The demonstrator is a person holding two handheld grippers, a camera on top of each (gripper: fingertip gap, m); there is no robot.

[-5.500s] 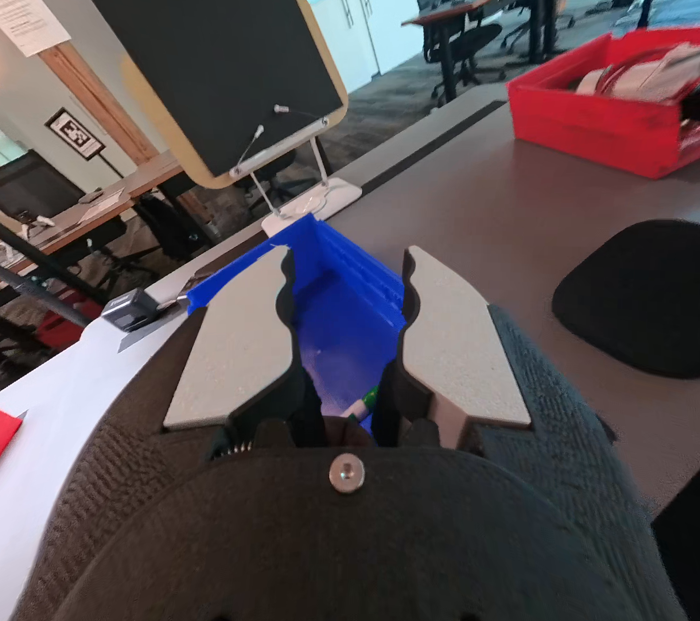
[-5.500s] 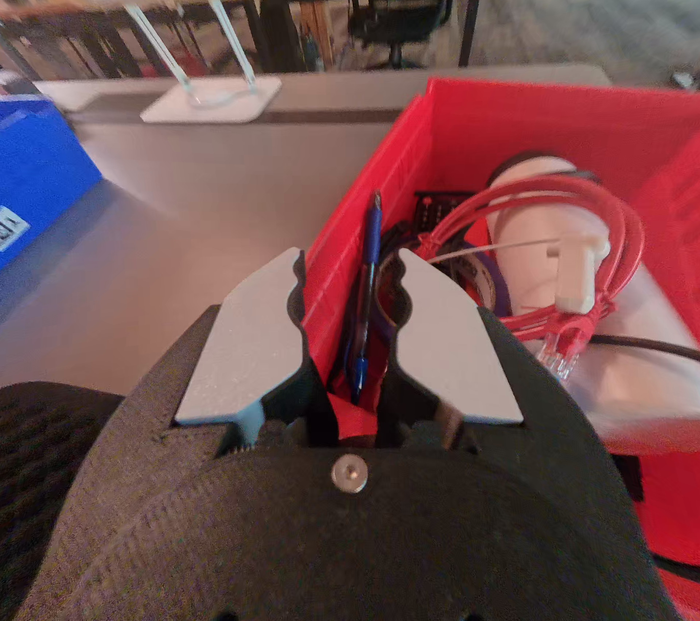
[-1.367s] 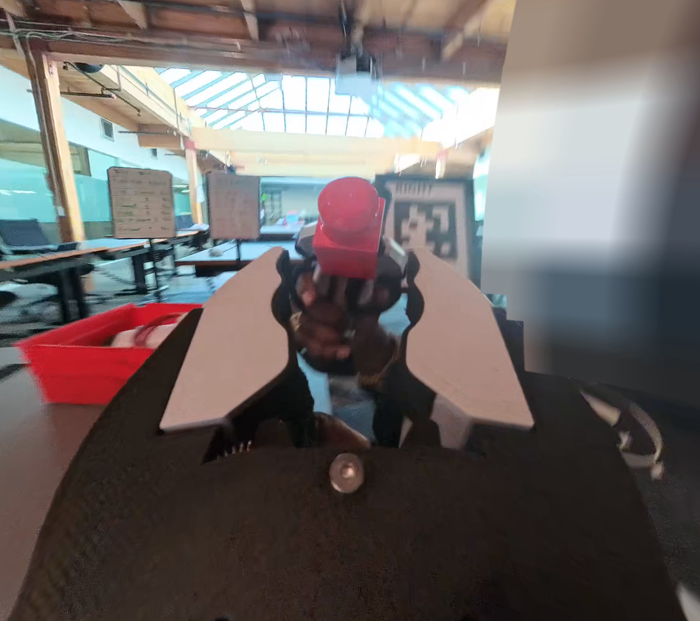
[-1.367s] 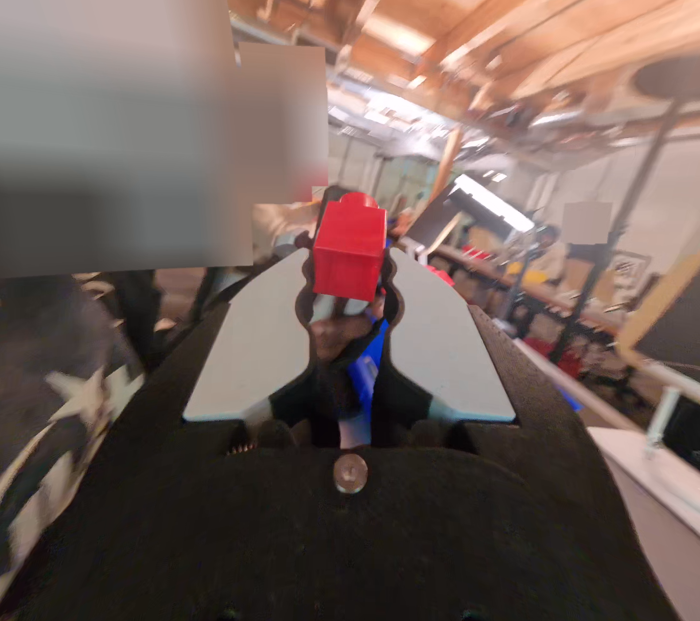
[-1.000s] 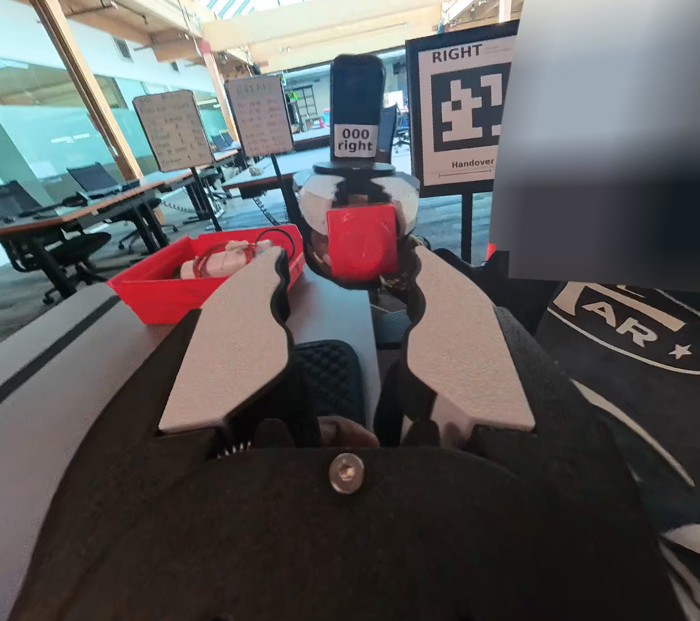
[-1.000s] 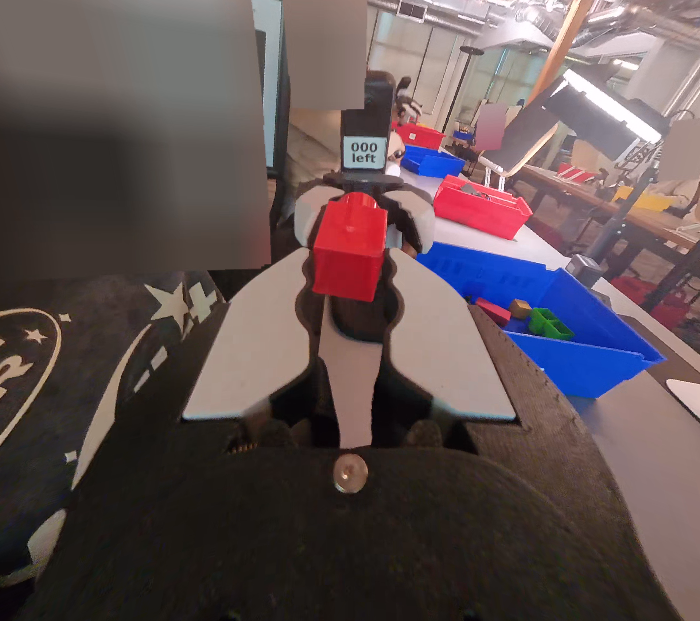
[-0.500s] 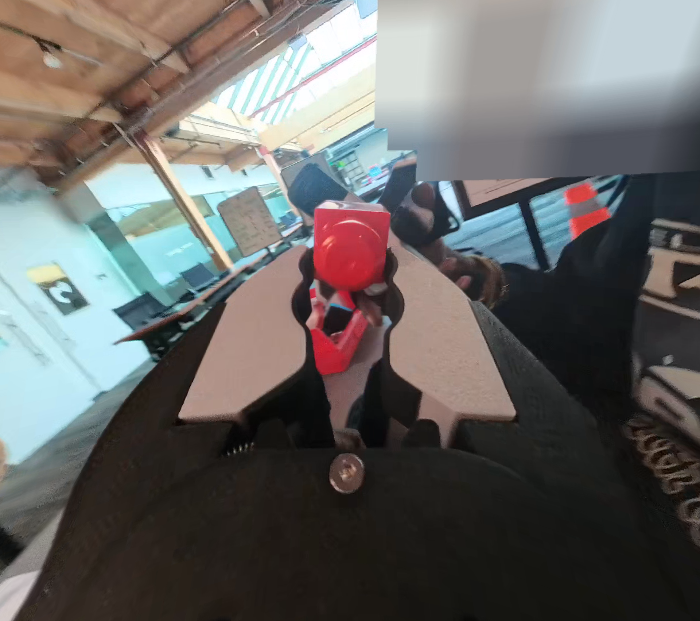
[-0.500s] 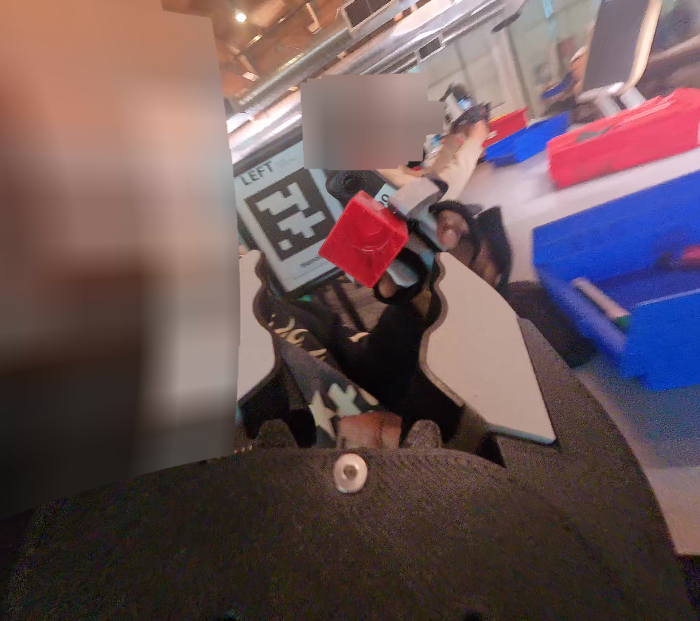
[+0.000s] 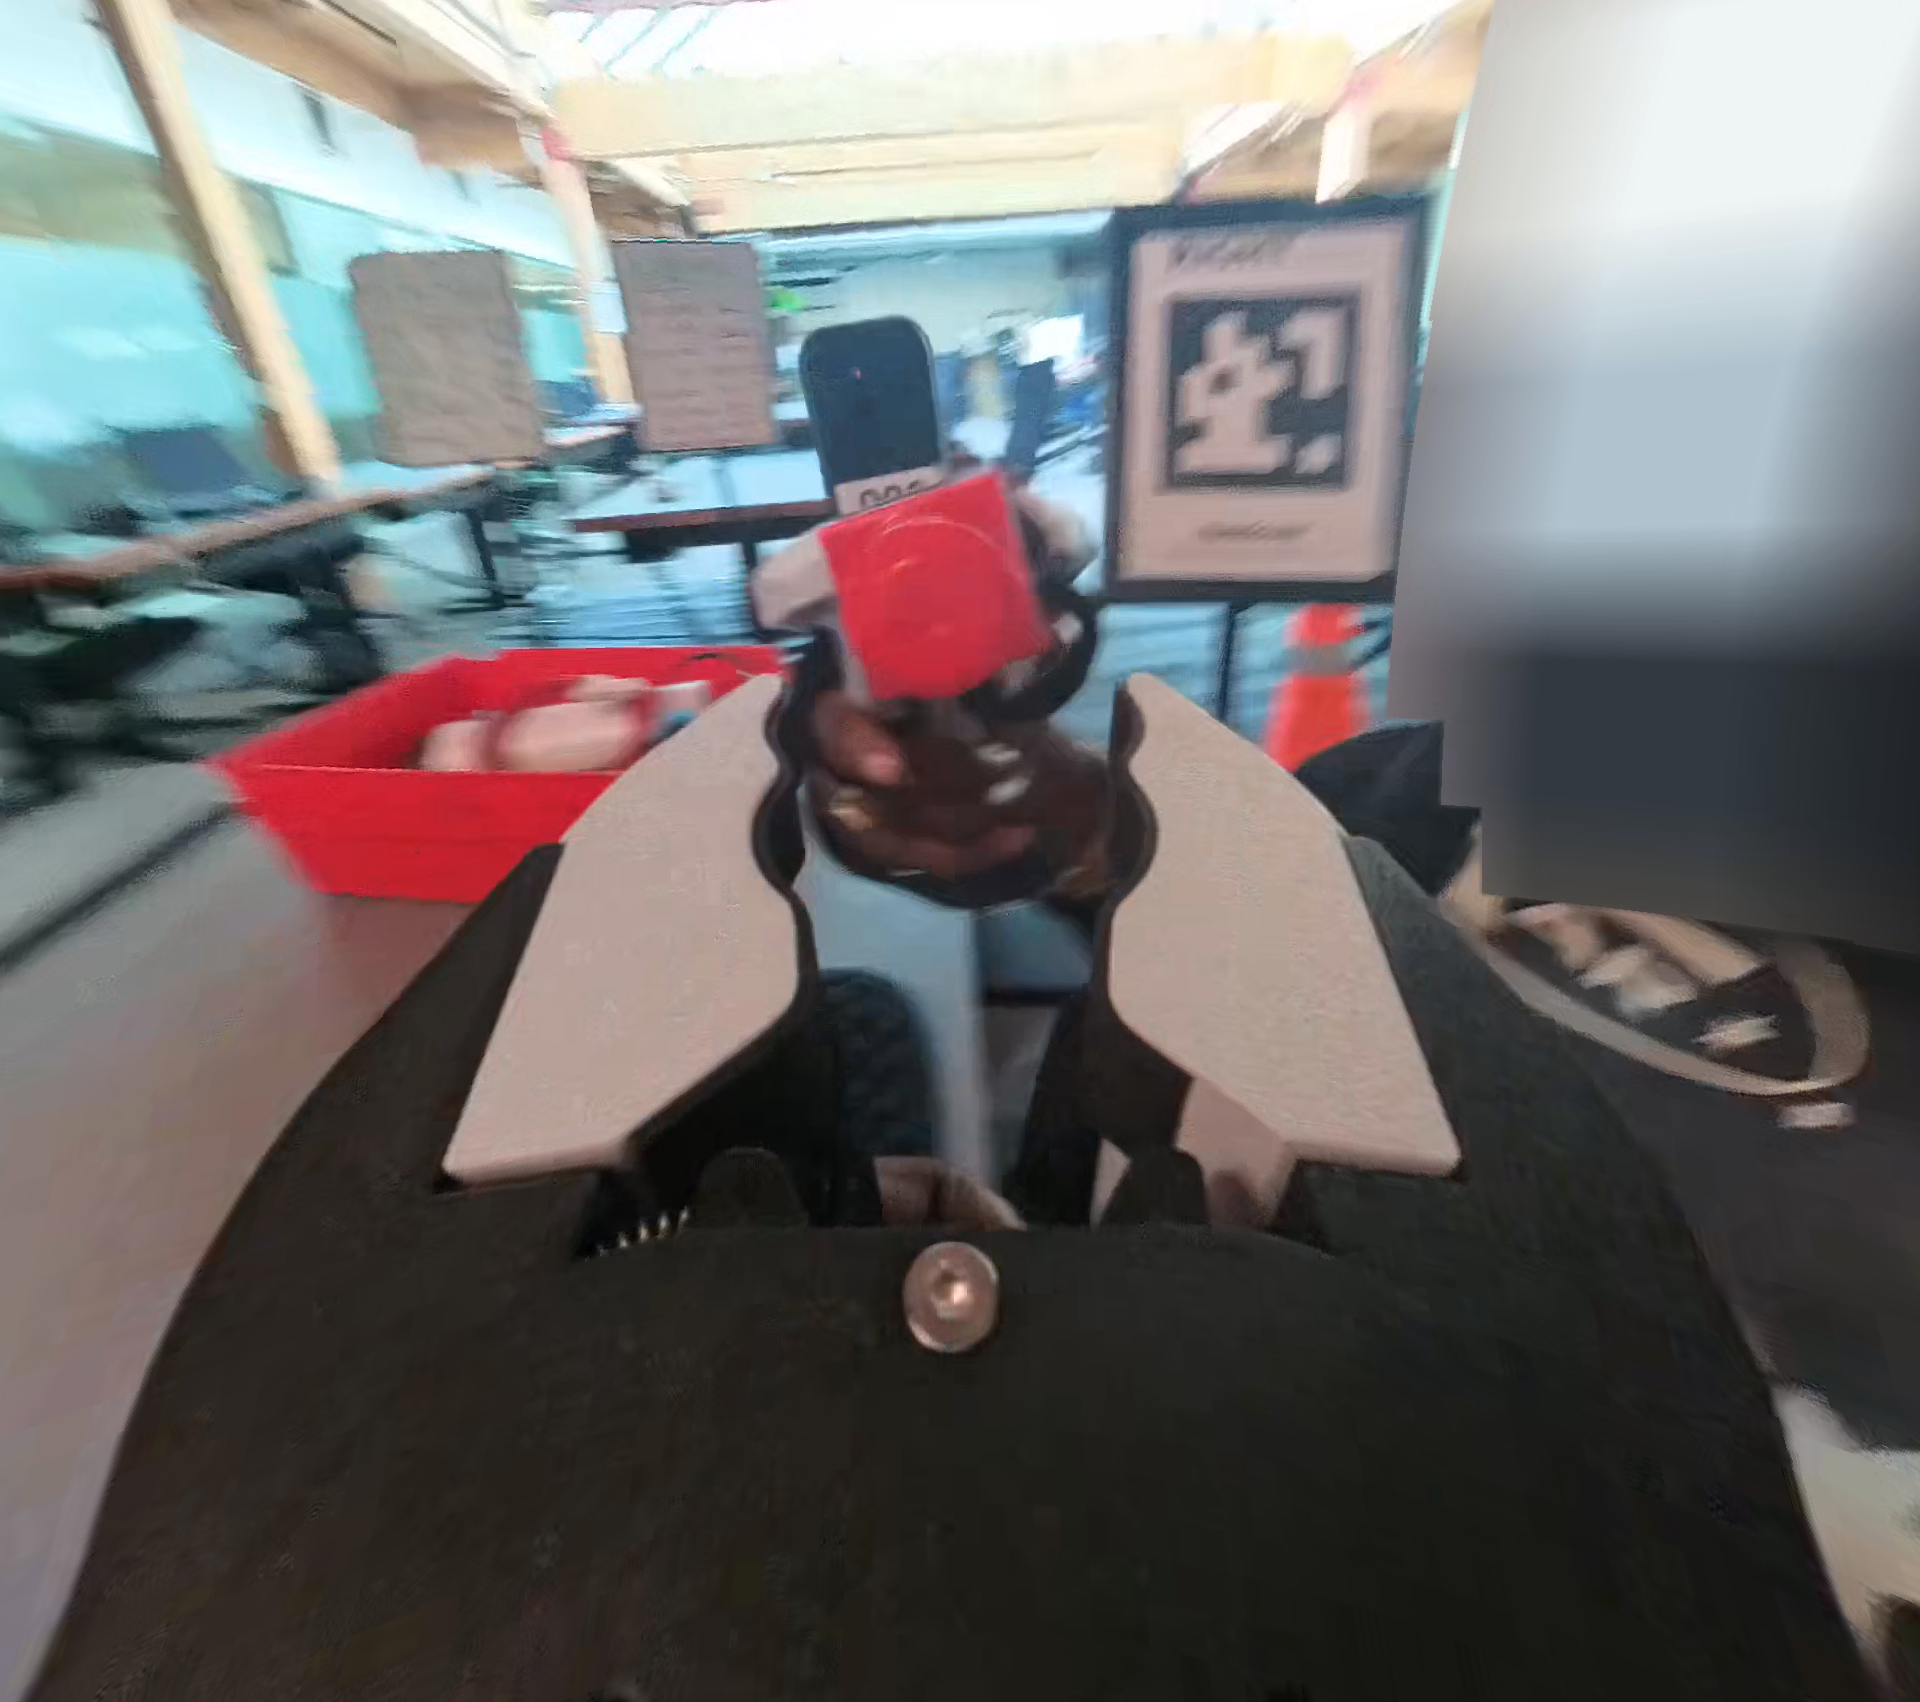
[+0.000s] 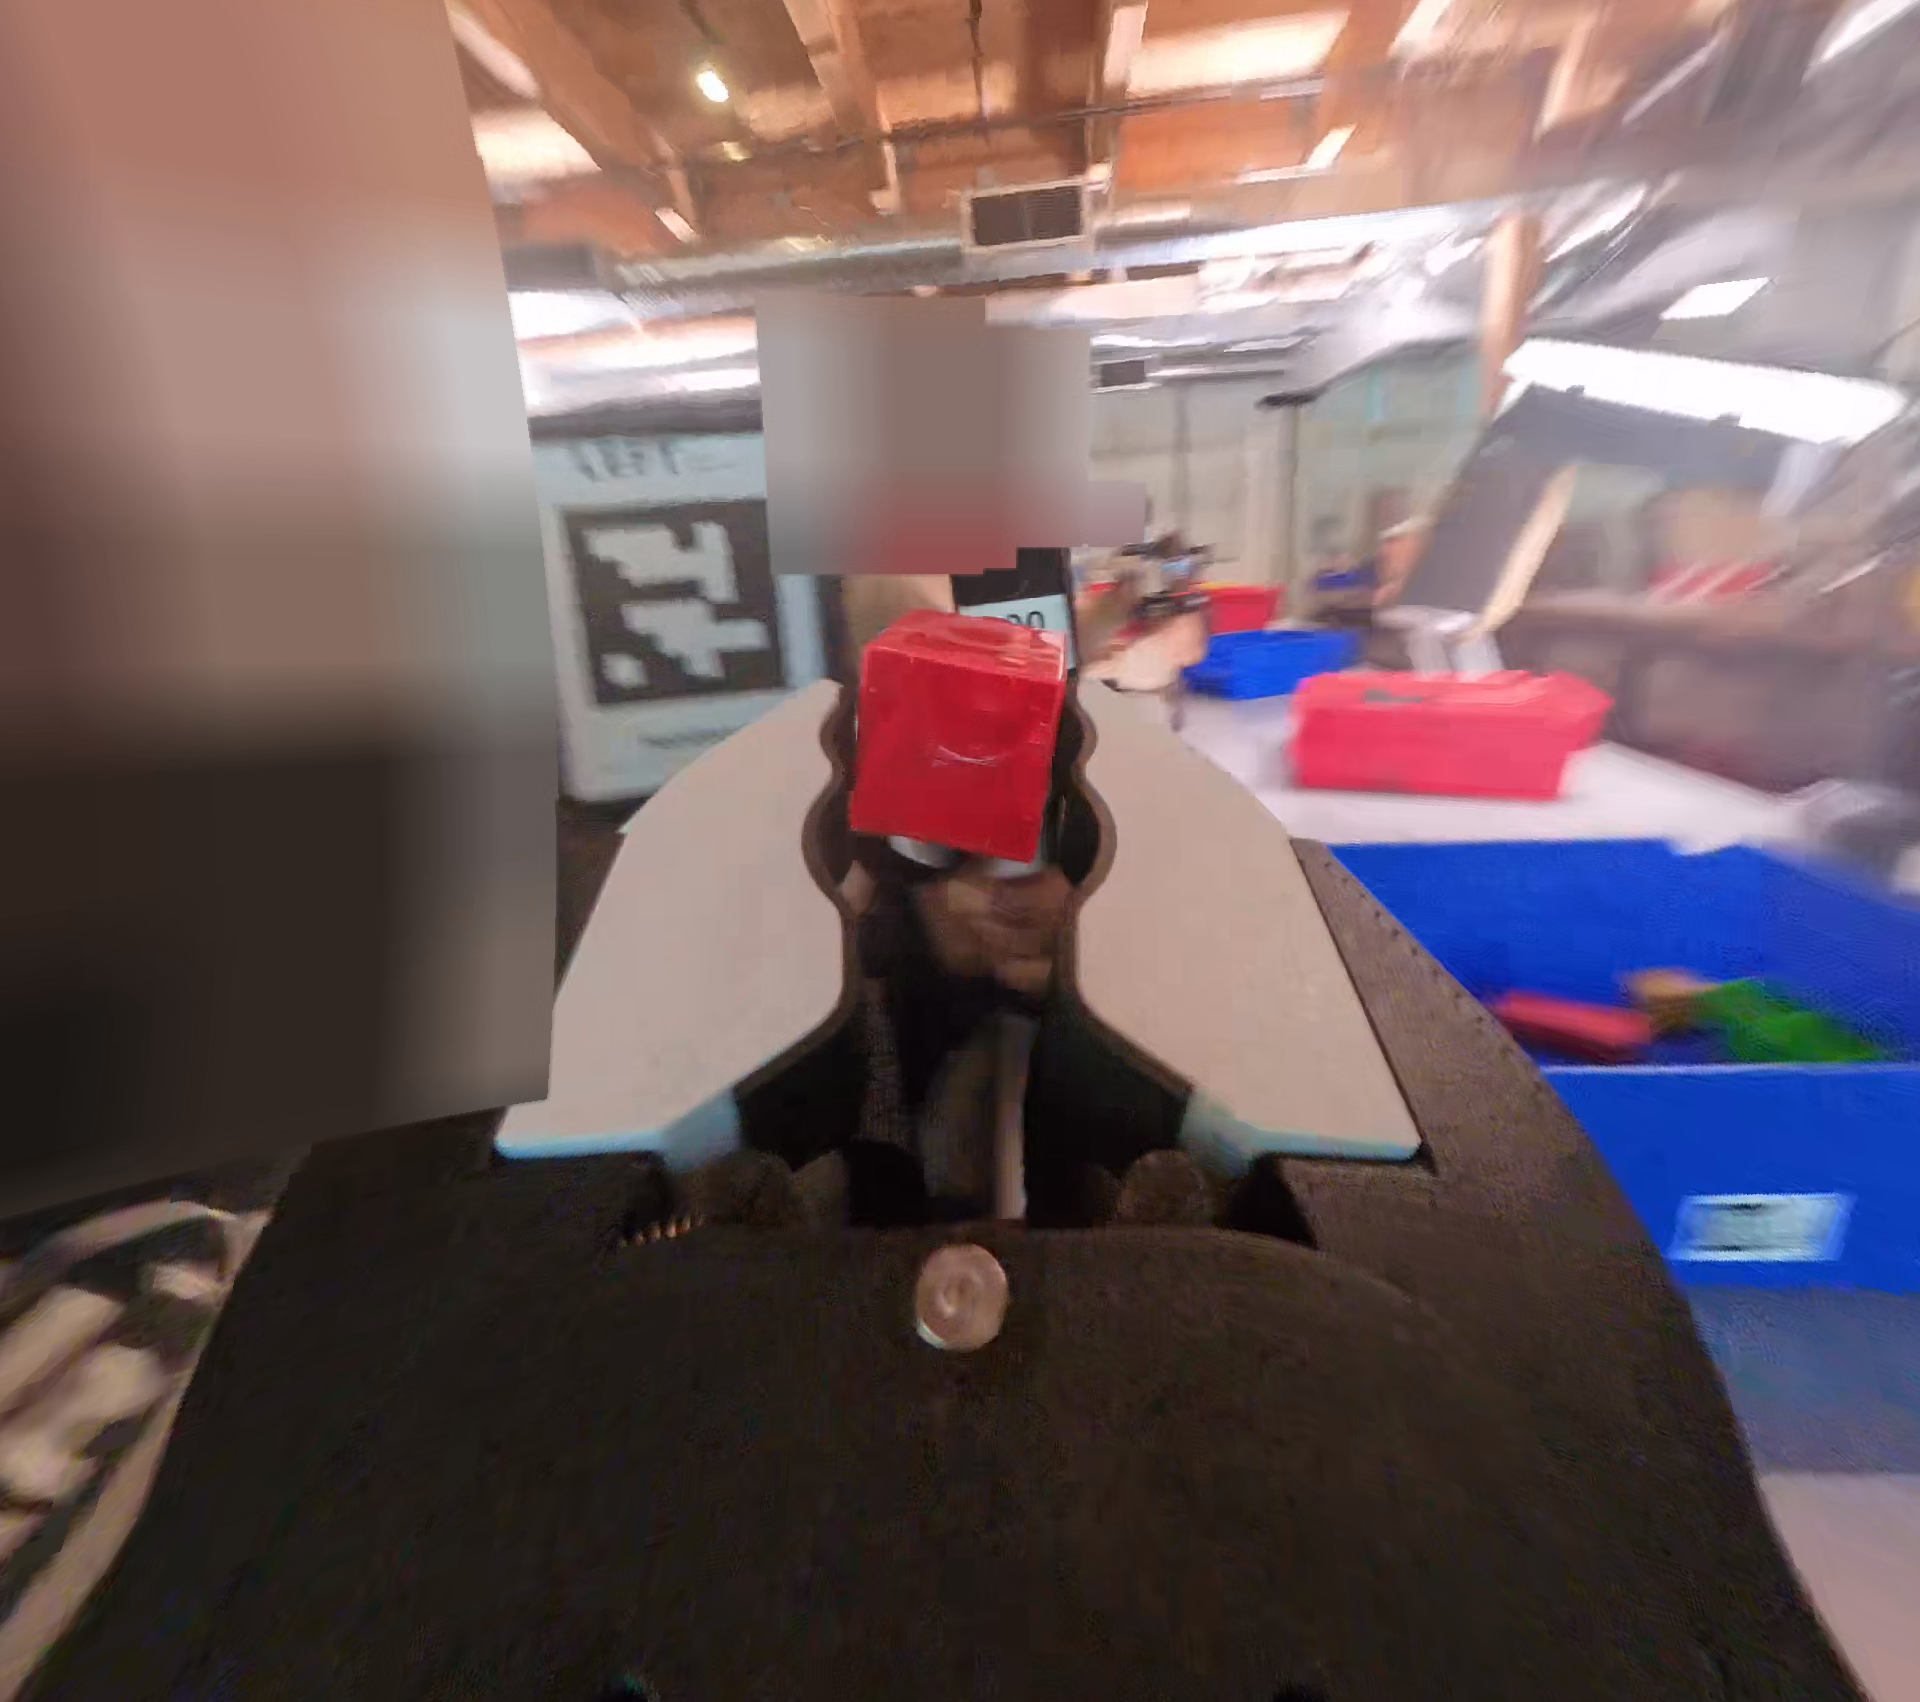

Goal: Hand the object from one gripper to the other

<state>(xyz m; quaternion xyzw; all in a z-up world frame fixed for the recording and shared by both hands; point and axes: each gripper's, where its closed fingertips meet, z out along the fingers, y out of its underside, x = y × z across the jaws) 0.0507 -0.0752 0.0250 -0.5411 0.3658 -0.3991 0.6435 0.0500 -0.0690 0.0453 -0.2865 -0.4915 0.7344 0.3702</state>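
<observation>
Between the tips of the right gripper, a red cube is gripped by its two sides, the jaws closed to the cube's width, in mid-air. Only in the left wrist view is the left gripper seen spread wide and holding nothing, with the cube just beyond its tips and a clear gap on either side. A red bin on the grey table is shown there too, well to the left. A blue bin is shown only in the right wrist view, low and to the right, apart from the cube.
</observation>
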